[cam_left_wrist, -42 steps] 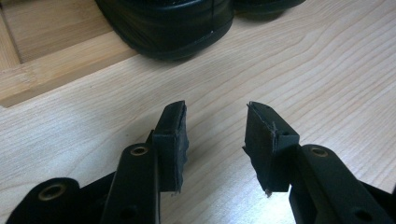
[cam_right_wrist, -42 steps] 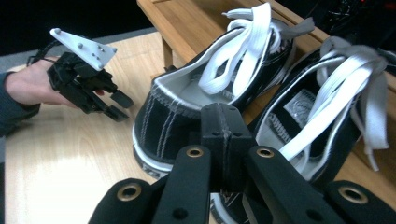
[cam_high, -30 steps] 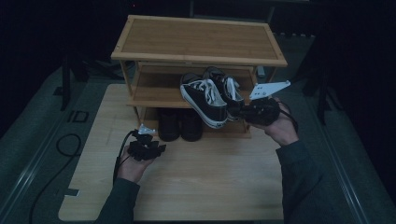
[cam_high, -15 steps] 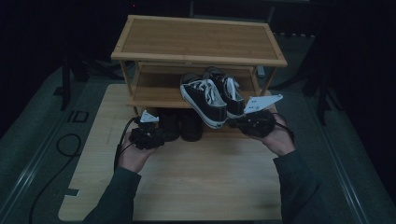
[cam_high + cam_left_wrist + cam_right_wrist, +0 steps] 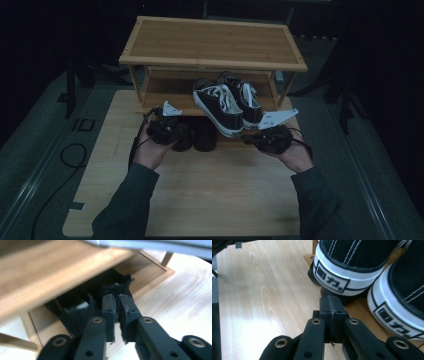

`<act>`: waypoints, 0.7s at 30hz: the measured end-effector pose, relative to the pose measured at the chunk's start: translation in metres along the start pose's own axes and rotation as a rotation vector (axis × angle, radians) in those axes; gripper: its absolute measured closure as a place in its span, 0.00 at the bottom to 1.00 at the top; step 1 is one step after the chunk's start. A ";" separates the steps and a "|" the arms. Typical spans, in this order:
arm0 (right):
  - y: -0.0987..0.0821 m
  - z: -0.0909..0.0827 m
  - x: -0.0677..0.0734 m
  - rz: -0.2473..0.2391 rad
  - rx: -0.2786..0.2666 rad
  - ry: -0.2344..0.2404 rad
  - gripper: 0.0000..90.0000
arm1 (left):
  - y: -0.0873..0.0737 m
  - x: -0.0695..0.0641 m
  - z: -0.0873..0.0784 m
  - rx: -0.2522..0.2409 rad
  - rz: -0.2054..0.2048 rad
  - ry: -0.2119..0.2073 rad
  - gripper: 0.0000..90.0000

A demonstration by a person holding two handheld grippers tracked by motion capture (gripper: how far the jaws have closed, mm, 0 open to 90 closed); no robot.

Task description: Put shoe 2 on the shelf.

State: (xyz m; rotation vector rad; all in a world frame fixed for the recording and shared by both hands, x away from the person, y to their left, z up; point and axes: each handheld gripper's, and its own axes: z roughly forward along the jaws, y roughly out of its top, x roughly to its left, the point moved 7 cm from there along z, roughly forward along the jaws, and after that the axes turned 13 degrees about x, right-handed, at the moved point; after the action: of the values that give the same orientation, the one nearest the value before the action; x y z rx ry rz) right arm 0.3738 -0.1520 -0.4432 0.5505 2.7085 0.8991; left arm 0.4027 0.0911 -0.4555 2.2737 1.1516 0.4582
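Note:
A bamboo shoe rack [image 5: 210, 42] stands at the back of the table. A pair of black-and-white sneakers [image 5: 220, 102] [image 5: 347, 262] rests on its middle shelf, heels toward me. Two black shoes [image 5: 205, 135] sit underneath. My left gripper [image 5: 177, 131] [image 5: 117, 298] has just been closing. Its jaws are almost together at the back edge of a black shoe [image 5: 117, 285], and a thin bit of that edge seems pinched between the tips. My right gripper [image 5: 247, 139] [image 5: 331, 301] is shut with nothing in it, just below the sneakers' heels.
The rack sits on a light wooden board [image 5: 210, 185] with bare wood in front of it. A black cable [image 5: 70, 150] lies on the grey floor mat to the left. Dark stands rise at the right of the rack.
My left hand has moved forward and up to the black shoes under the rack, and its jaws have closed. My right hand has sunk a little below the sneakers' heels.

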 end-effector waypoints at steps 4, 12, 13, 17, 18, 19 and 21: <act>-0.004 0.002 0.003 0.004 -0.006 0.007 1.00 | 0.018 0.001 0.000 -0.018 0.014 0.031 1.00; -0.009 0.002 0.006 0.007 -0.015 0.013 1.00 | 0.047 0.002 0.004 -0.025 0.050 0.084 1.00; -0.010 0.002 0.006 0.007 -0.017 0.015 1.00 | 0.049 0.002 0.005 -0.022 0.054 0.088 1.00; -0.010 0.000 0.006 0.010 -0.023 0.014 1.00 | 0.057 0.005 0.011 -0.011 0.051 0.104 1.00; -0.010 0.000 0.006 0.008 -0.027 0.014 1.00 | 0.059 0.006 0.012 -0.003 0.053 0.114 1.00; -0.010 0.000 0.006 0.007 -0.028 0.012 1.00 | 0.060 0.007 0.013 -0.001 0.050 0.116 1.00; -0.010 -0.001 0.005 0.008 -0.029 0.012 1.00 | 0.062 0.008 0.016 0.008 0.052 0.127 1.00</act>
State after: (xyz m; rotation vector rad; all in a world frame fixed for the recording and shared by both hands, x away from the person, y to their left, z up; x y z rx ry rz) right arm 0.3660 -0.1574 -0.4492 0.5530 2.7015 0.9447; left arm 0.4545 0.0631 -0.4302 2.3143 1.1591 0.6267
